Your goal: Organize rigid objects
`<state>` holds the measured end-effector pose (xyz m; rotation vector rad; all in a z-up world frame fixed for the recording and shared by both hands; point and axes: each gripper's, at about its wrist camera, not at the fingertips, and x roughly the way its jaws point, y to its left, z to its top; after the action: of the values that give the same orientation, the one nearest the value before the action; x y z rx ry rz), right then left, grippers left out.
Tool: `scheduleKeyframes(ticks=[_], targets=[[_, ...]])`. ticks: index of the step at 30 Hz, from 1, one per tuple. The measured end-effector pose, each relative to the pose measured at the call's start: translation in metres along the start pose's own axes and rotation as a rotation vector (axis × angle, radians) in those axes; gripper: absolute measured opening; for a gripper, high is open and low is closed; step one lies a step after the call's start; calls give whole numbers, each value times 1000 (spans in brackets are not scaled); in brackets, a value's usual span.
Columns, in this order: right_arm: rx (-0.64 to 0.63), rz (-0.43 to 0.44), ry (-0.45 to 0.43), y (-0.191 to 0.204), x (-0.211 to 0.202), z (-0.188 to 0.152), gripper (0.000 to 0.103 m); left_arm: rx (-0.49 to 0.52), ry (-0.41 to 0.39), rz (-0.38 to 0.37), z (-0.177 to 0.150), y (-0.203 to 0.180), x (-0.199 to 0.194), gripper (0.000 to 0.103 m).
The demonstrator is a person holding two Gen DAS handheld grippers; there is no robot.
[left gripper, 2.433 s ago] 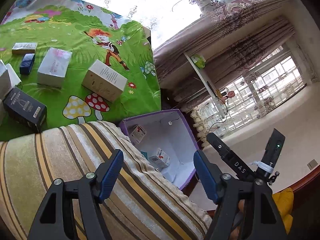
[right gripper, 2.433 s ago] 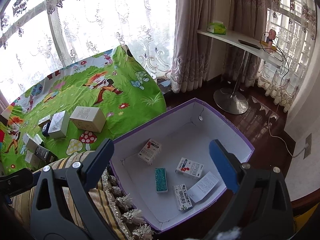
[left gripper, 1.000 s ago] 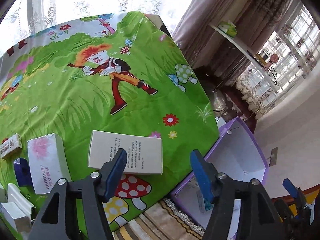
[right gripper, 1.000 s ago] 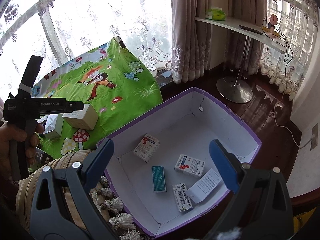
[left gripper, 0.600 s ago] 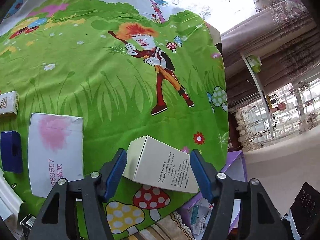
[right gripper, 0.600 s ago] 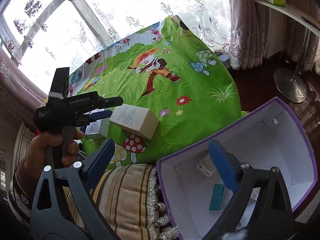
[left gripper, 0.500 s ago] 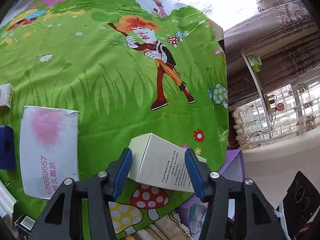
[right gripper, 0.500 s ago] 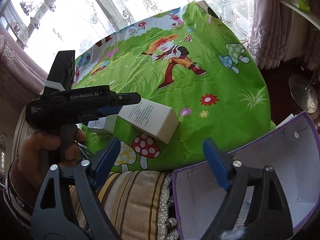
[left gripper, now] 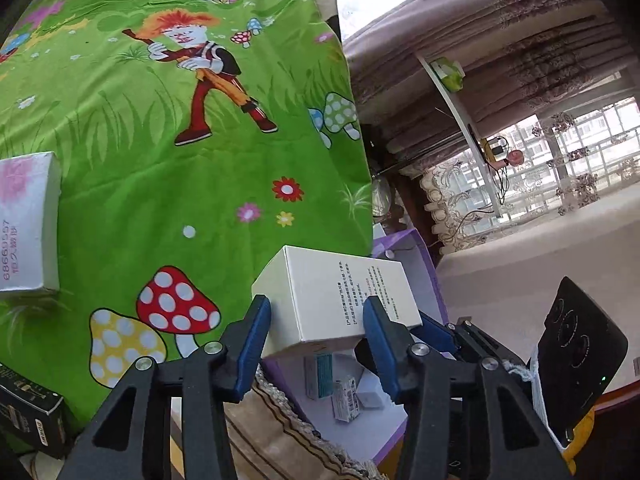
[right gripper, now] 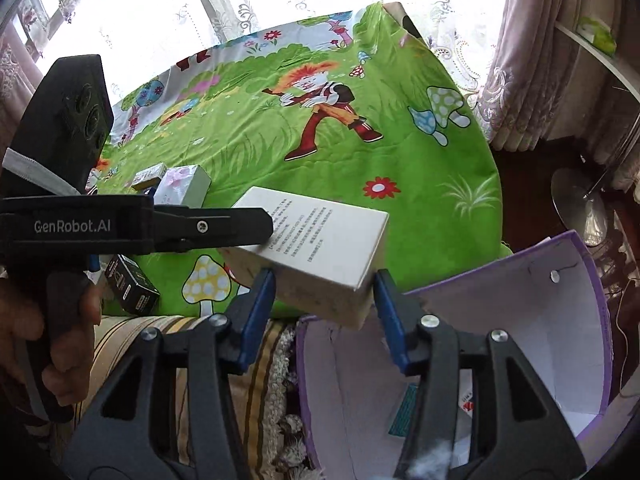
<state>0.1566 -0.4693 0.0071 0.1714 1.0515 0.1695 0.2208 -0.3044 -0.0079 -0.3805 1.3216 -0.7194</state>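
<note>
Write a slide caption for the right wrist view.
Both grippers, left gripper and right gripper, clamp a white box above the purple bin.

We see our left gripper (left gripper: pixel 316 320) and right gripper (right gripper: pixel 324 298) built alike: black angular arms with triangular cut-outs, silver screws at the joints, and blue pads (right gripper: pixel 256 312) on the fingertips. The left gripper's body carries white "GenRobot.AI" lettering, a white strap and a black camera block with round lenses.

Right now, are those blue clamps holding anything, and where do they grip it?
Both hold the same white box. The left gripper clamps one end, the right gripper the opposite end, across its sides.
</note>
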Motion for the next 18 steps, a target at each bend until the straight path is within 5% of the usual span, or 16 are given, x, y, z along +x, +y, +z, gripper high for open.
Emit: scheduleKeyframes(ticks=[3,9,18], targets=[[58,-79,-35,-27,-26,-24,64,5,46,-72,-20,-17,8,52],[146,-145,-78,-51,-61,-59,72,48,-28,-95,-65,-27,-34,55],[14,-112,-157,14,-95,-58,72,143,-307,86,-136,9,-133,62]])
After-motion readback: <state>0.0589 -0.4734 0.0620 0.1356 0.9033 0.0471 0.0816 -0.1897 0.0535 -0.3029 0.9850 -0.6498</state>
